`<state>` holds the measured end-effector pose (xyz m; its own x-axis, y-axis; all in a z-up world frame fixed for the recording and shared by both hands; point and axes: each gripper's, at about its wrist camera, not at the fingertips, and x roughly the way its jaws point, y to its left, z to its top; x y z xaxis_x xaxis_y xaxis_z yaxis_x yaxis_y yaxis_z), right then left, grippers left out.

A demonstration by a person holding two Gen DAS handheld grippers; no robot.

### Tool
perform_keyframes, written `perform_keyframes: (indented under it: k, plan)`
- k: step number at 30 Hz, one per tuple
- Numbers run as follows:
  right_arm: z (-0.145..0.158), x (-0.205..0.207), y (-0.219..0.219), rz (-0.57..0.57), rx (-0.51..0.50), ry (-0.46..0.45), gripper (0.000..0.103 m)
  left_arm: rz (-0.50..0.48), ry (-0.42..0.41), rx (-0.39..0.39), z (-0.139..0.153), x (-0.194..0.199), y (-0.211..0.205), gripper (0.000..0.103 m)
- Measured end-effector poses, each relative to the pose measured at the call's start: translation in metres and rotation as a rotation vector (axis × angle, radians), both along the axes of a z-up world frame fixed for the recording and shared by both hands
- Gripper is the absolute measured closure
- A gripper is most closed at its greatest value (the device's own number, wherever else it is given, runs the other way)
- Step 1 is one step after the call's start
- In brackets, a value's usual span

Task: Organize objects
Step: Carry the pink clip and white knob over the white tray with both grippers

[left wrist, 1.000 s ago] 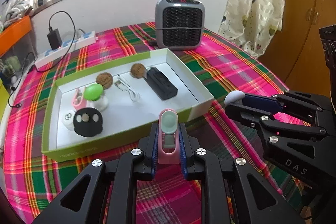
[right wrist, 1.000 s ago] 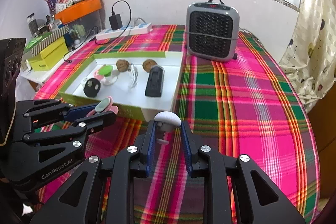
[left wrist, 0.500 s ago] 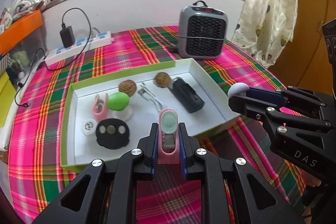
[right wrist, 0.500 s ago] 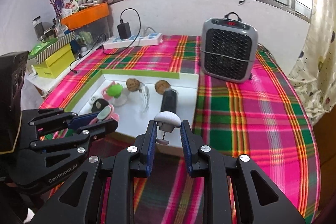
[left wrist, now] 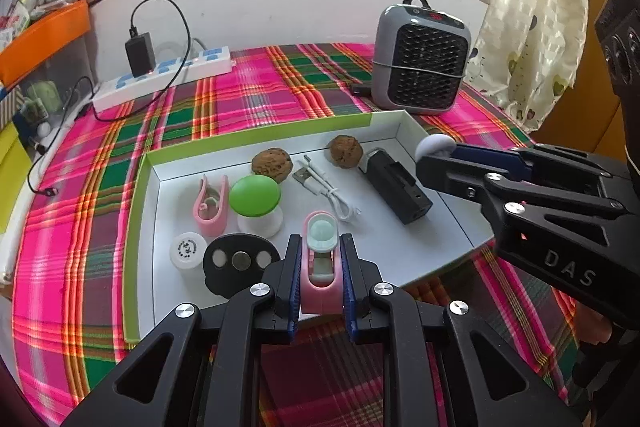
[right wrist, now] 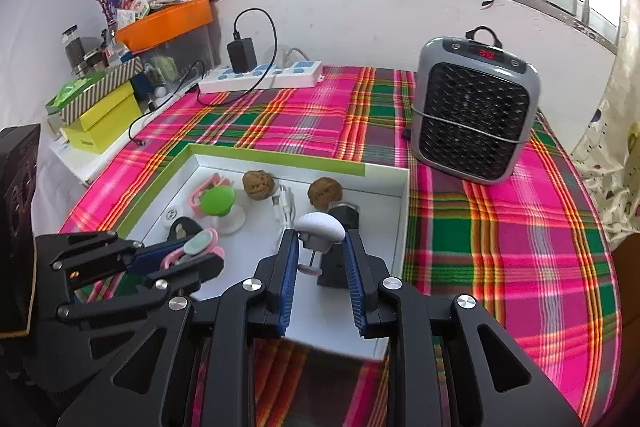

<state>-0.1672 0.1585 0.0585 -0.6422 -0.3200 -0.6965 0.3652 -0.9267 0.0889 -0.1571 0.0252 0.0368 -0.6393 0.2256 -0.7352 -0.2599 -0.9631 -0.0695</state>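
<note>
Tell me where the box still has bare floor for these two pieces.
Barest: the near right of the box, between cable, black block and front wall. A bare strip also lies along the back wall behind the walnuts. The left end is crowded: pink clip, green mushroom, black disc.

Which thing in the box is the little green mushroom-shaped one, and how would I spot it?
Start at the shallow white box with green edges on the plaid tablecloth. In its left half, beside a pink clip lying flat and in front of a brown walnut, stands the mushroom-shaped holder. Its bright green domed cap on a white round base sets it apart from everything else lying there.
</note>
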Motion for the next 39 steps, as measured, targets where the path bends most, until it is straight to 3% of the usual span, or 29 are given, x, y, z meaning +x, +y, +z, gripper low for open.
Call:
perform_keyframes:
  k: [17, 39]
  plan:
    - [-0.021, -0.041, -0.02, 0.038, 0.027, -0.064, 0.078, 0.018, -0.03, 0.021, -0.017, -0.023, -0.007, 0.088]
    - [-0.037, -0.059, -0.034, 0.048, 0.055, -0.105, 0.078, 0.018, -0.046, 0.025, -0.024, -0.032, -0.01, 0.088]
